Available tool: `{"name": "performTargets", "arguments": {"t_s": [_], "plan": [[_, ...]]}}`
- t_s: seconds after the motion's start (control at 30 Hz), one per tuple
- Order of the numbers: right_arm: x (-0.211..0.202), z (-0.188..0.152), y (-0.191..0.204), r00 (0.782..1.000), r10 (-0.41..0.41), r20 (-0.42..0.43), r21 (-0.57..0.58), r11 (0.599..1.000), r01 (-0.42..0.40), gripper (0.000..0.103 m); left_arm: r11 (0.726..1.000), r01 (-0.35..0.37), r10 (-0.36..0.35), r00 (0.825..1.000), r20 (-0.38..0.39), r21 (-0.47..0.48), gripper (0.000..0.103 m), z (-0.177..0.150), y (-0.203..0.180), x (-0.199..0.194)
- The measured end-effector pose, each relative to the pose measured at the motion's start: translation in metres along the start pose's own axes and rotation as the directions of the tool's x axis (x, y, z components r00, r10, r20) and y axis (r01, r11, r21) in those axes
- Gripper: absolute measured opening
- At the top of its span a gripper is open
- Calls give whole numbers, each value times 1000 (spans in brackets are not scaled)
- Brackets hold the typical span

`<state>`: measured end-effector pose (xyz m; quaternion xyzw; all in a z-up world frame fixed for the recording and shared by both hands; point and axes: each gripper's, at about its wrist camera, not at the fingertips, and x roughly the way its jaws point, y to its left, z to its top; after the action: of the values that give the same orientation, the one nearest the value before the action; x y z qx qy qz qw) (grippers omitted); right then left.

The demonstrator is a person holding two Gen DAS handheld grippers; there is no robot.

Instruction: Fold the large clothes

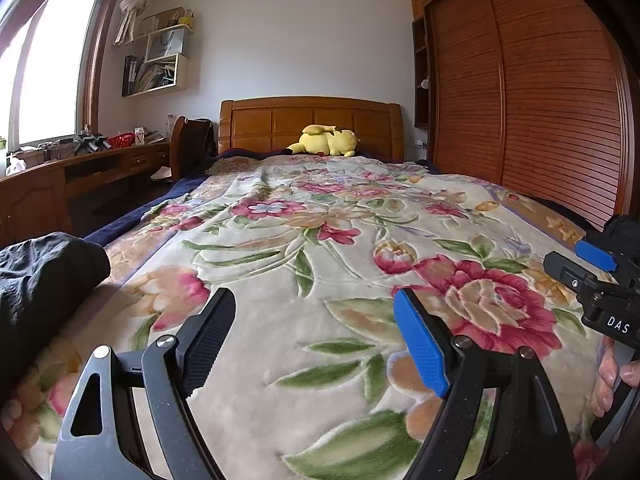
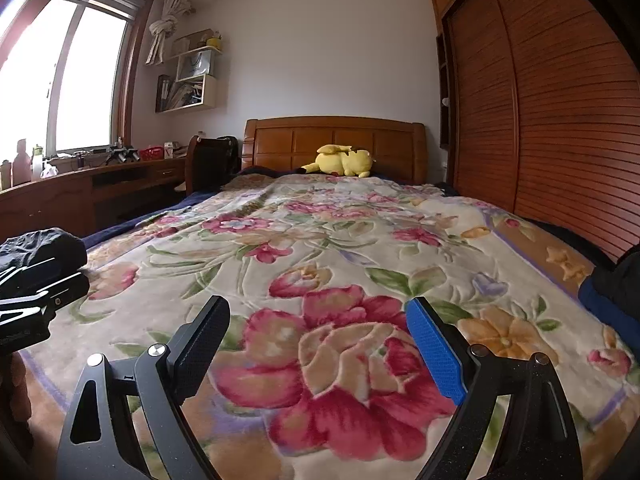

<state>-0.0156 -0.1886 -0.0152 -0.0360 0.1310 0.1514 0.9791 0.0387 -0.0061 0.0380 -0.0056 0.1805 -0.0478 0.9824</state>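
Observation:
A dark crumpled garment (image 1: 44,272) lies at the left edge of the bed, left of my left gripper; it also shows in the right wrist view (image 2: 40,246). Another dark and blue cloth (image 2: 616,284) lies at the bed's right edge. My left gripper (image 1: 316,336) is open and empty, held just above the floral blanket (image 1: 320,220). My right gripper (image 2: 320,344) is open and empty over the same blanket (image 2: 340,240). The right gripper shows at the right edge of the left wrist view (image 1: 592,280). The left gripper's body shows at the left of the right wrist view (image 2: 36,300).
A yellow plush toy (image 1: 326,141) lies by the wooden headboard (image 1: 310,120). A slatted wardrobe (image 1: 532,100) runs along the right. A wooden desk (image 1: 60,176) with clutter, a chair (image 1: 188,152) and a window stand on the left.

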Motion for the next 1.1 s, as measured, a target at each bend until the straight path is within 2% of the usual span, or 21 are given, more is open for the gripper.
{"name": "performTargets", "arguments": {"t_s": [1.1], "plan": [[2,-2,0,1000,1,-5,-4,1000,-1,91,1000,-5,5,1000,3,7,82,-1,0,-1]]}}
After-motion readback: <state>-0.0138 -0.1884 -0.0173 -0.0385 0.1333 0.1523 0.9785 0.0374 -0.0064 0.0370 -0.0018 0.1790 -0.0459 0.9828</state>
